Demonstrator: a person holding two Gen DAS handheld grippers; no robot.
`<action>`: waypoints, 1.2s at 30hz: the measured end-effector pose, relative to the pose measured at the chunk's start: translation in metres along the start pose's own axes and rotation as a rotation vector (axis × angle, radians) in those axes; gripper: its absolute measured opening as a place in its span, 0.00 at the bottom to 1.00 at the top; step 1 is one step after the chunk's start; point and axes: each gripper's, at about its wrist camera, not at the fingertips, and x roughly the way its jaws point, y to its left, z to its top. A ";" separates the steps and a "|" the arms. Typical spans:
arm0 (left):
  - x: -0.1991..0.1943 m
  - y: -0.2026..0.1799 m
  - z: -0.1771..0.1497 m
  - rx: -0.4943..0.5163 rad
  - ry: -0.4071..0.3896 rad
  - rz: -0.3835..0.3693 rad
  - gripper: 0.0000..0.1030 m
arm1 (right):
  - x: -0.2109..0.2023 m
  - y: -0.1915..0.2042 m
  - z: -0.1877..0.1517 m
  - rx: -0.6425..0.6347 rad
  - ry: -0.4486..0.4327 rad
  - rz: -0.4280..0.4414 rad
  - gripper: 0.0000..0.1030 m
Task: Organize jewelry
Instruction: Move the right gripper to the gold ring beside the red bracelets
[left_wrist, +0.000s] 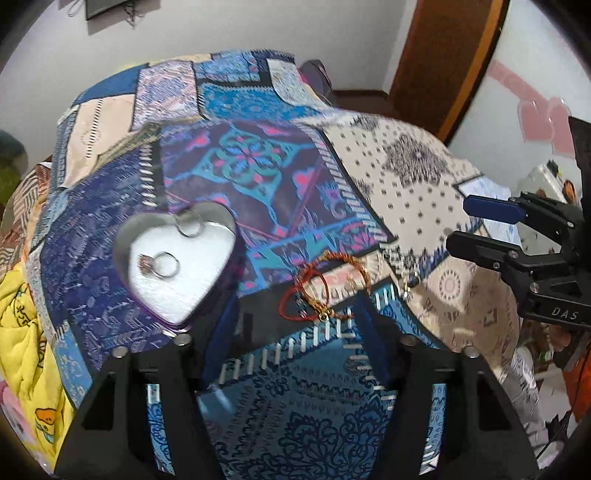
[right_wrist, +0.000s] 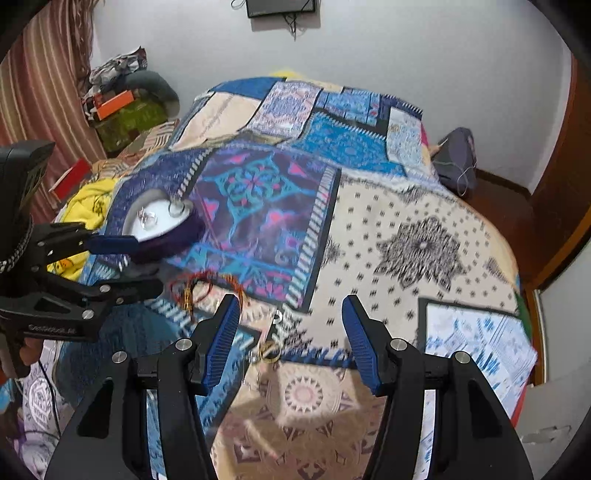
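A heart-shaped tin (left_wrist: 177, 258) lies on the patchwork bedspread (left_wrist: 406, 177) with two silver rings (left_wrist: 164, 264) inside; it also shows in the right wrist view (right_wrist: 159, 225). A tangle of red and gold thread bracelets (left_wrist: 321, 291) lies just past my left gripper (left_wrist: 295, 310), which is open and empty. In the right wrist view the bracelets (right_wrist: 199, 288) lie left of my right gripper (right_wrist: 291, 306), which is open and empty. Small gold earrings (right_wrist: 267, 352) lie between its fingers on the bedspread (right_wrist: 424, 240).
A yellow blanket (left_wrist: 22, 332) is bunched at the bed's left side. A pile of clothes and boxes (right_wrist: 122, 103) sits by the striped curtain. A wooden door (left_wrist: 443, 55) stands at the right. A dark cushion (right_wrist: 458, 162) lies at the far bed edge.
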 end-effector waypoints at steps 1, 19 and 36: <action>0.003 -0.001 -0.002 0.006 0.012 -0.008 0.50 | 0.002 0.000 -0.003 -0.003 0.009 0.005 0.52; 0.028 0.007 -0.015 0.022 0.062 -0.013 0.26 | 0.033 0.008 -0.036 -0.111 0.130 0.054 0.27; 0.038 -0.005 -0.013 0.014 -0.005 0.021 0.15 | 0.043 0.001 -0.036 -0.097 0.141 0.092 0.15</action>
